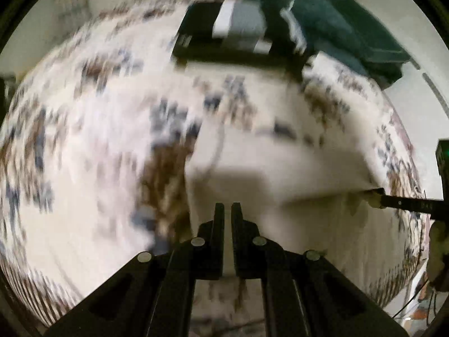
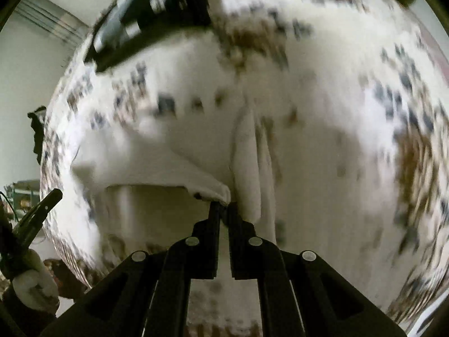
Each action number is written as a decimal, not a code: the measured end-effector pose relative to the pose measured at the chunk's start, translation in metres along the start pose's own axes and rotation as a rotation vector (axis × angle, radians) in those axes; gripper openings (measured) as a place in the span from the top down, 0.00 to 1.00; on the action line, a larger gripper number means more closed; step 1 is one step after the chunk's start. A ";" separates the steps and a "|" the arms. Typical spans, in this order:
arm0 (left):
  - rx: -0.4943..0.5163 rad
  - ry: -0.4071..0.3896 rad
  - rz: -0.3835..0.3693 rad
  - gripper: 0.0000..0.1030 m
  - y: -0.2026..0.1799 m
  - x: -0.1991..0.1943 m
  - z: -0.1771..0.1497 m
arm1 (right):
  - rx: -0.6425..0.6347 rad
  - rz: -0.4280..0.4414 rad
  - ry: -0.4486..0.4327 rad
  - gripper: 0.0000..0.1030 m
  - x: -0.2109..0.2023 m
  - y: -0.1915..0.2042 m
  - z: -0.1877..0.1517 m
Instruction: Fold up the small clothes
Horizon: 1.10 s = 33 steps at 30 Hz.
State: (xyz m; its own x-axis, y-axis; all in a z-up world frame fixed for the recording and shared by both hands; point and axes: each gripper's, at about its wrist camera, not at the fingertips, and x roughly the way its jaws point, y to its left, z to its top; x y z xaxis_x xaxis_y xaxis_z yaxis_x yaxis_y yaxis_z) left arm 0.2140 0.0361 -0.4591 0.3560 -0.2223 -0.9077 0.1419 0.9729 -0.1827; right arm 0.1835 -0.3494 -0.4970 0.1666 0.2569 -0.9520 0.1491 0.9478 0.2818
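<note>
bedspread [image 1: 84,140] with blurred brown and blue-grey blotches fills most of what we see, spreading ahead of and to both sides of our fingers. on it, ahead of both grippers, lies the white garment [image 1: 280,163], the piece we are folding; its near edge is lifted off the spread just in front of our right fingertips. farther ahead, beyond the garment, we see a dark striped folded pile [image 1: 224,33], with a dark green cloth [image 1: 336,28] beside it on the right.

our right gripper [image 2: 223,206] is clenched on a corner of the white garment, the cloth bunched right at its fingertips. our left gripper [image 1: 228,205] has its fingers drawn nearly together with a thin gap; we cannot tell whether any cloth is caught between them, as the garment sits directly under and ahead of the tips. everything is motion-blurred.
</note>
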 end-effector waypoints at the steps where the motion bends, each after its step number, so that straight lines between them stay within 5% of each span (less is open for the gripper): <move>1: -0.022 0.021 -0.005 0.97 0.003 0.001 -0.010 | -0.009 -0.015 0.018 0.95 0.006 -0.003 -0.012; 4: -0.092 0.078 -0.012 0.96 0.015 0.001 -0.030 | -0.022 -0.044 0.090 0.95 0.024 -0.015 -0.034; 8: -0.273 0.129 -0.114 0.89 0.040 0.010 -0.023 | 0.096 -0.022 0.144 0.91 0.025 -0.044 -0.046; 10: -0.367 0.138 -0.185 0.52 0.050 0.020 -0.010 | 0.182 0.042 0.129 0.79 0.017 -0.055 -0.045; 12: -0.462 0.111 -0.270 0.44 0.059 0.033 0.004 | 0.310 0.165 0.095 0.56 0.013 -0.069 -0.041; 15: -0.527 0.131 -0.321 0.44 0.059 0.063 0.022 | 0.512 0.325 0.064 0.54 0.023 -0.086 -0.035; 17: -0.542 0.148 -0.287 0.47 0.055 0.085 0.032 | 0.590 0.354 0.066 0.54 0.039 -0.090 -0.028; 18: -0.543 0.147 -0.259 0.61 0.054 0.090 0.035 | 0.624 0.363 0.068 0.54 0.050 -0.091 -0.026; 19: -0.539 0.141 -0.229 0.91 0.052 0.094 0.037 | 0.655 0.379 0.066 0.54 0.061 -0.090 -0.024; 20: -0.533 0.145 -0.204 0.92 0.049 0.095 0.041 | 0.680 0.384 0.062 0.56 0.069 -0.089 -0.023; 22: -0.520 0.113 -0.182 0.93 0.048 0.087 0.041 | 0.719 0.391 0.028 0.89 0.074 -0.084 -0.023; 23: -0.511 0.092 -0.178 0.94 0.045 0.075 0.041 | 0.730 0.381 0.014 0.94 0.074 -0.082 -0.022; 33: -0.537 0.100 -0.210 0.95 0.044 0.009 -0.002 | 0.617 0.323 -0.033 0.95 0.015 -0.070 -0.022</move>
State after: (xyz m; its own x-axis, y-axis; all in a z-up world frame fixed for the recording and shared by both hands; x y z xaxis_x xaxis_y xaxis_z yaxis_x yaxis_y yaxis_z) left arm 0.2218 0.0769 -0.4760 0.2786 -0.4320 -0.8577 -0.2973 0.8104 -0.5048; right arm 0.1543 -0.4082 -0.5333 0.3240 0.4928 -0.8076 0.6118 0.5419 0.5762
